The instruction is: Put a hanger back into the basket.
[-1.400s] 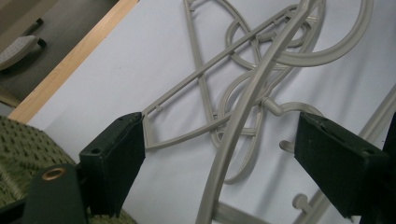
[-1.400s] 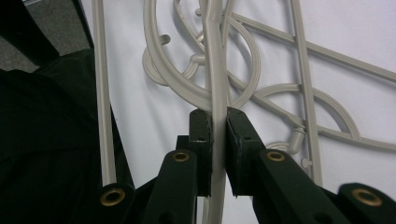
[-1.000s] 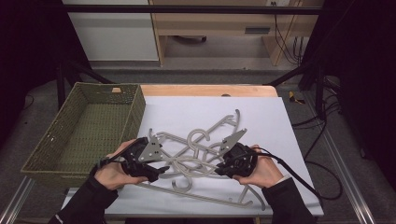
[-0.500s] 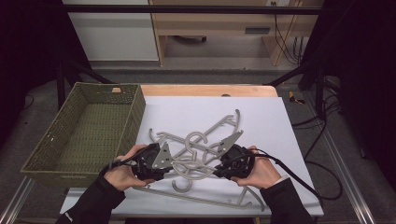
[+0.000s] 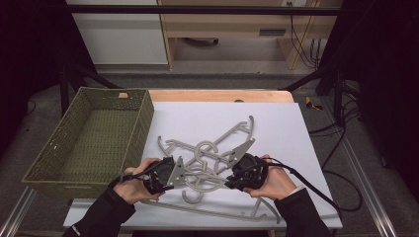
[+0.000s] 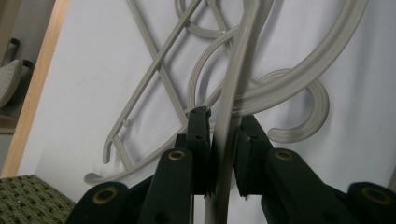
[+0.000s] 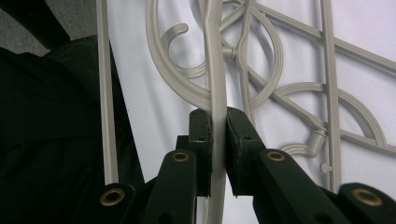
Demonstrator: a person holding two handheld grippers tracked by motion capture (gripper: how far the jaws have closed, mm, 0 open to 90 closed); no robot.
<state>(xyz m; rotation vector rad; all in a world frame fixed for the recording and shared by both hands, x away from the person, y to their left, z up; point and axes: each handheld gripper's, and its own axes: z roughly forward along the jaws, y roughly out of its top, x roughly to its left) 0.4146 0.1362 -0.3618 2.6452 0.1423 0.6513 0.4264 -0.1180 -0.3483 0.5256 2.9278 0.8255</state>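
Note:
Several grey plastic hangers [image 5: 207, 160] lie tangled on the white table top [image 5: 276, 128]. My left gripper [image 5: 183, 174] reaches into the pile from the left. Its jaws have just been closing, and they are now shut on a thin hanger arm [image 6: 229, 93] that runs up between the pads [image 6: 201, 135]. My right gripper [image 5: 230, 178] comes in from the right and is shut on another hanger bar [image 7: 215, 70], clamped between its pads [image 7: 238, 135]. A hand holds each gripper near the table's front edge.
A green woven basket [image 5: 143, 123] stands at the table's left, its corner also in the left gripper view [image 6: 28, 200]. One hanger bar [image 5: 207, 211] lies along the front edge. A dark sleeve [image 7: 46, 116] is beside the right gripper. Cables trail off right [image 5: 316, 190].
My left gripper has moved right into the hanger pile and its jaws have closed onto a hanger arm. The right gripper has stayed where it was, still clamped.

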